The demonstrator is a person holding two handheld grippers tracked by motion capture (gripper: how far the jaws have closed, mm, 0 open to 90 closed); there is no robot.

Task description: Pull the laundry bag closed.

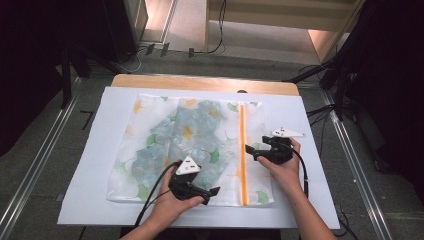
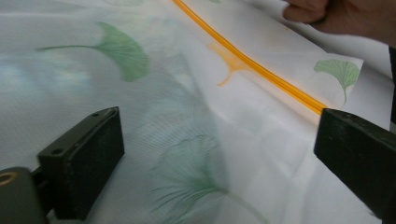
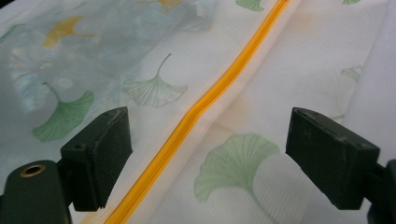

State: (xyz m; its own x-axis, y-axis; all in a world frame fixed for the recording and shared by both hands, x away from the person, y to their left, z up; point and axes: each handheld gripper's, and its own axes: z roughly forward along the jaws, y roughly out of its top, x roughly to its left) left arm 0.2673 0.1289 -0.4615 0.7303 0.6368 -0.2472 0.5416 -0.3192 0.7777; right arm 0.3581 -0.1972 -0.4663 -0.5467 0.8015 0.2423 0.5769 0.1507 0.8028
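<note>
**Both grippers poised over the zip of a leaf-print mesh bag**

A wooden table [image 1: 200, 81] carries a pale blue-white mat [image 1: 85, 165], and on it a white mesh bag [image 1: 150, 150] printed with green and yellow ginkgo leaves lies flat, near the middle. An orange zip [image 1: 242, 150] runs near-to-far down the bag's right part; bluish folded cloth shows through the mesh to its left.

The step in hand looks like an approach to the zip, with nothing grasped yet. The right gripper [image 1: 250, 150] sits at the bag's right side, its 2 jaws spread wide and straddling the zip about halfway along. The left gripper [image 1: 214, 192] hovers over the bag's near edge, left of the zip's near end, also released and empty.

The next move probably calls for 1 gripper to pin the fabric beside the zip while the other finds the slider. I cannot tell where the slider is, so finding it comes first; thin mesh will likely bunch if pinched loosely.

The high view alone gives the whole layout and both hands. The right gripper view shows what it cannot: the zip [image 3: 187, 126] running between the spread jaws, its 2 ribs shut together, and a green leaf print [image 3: 238, 163] just right of it. The left gripper view shows the bag's near right corner [image 2: 355, 70] where the zip [image 2: 261, 70] ends, with the other hand [image 2: 336, 14] beyond.
</note>
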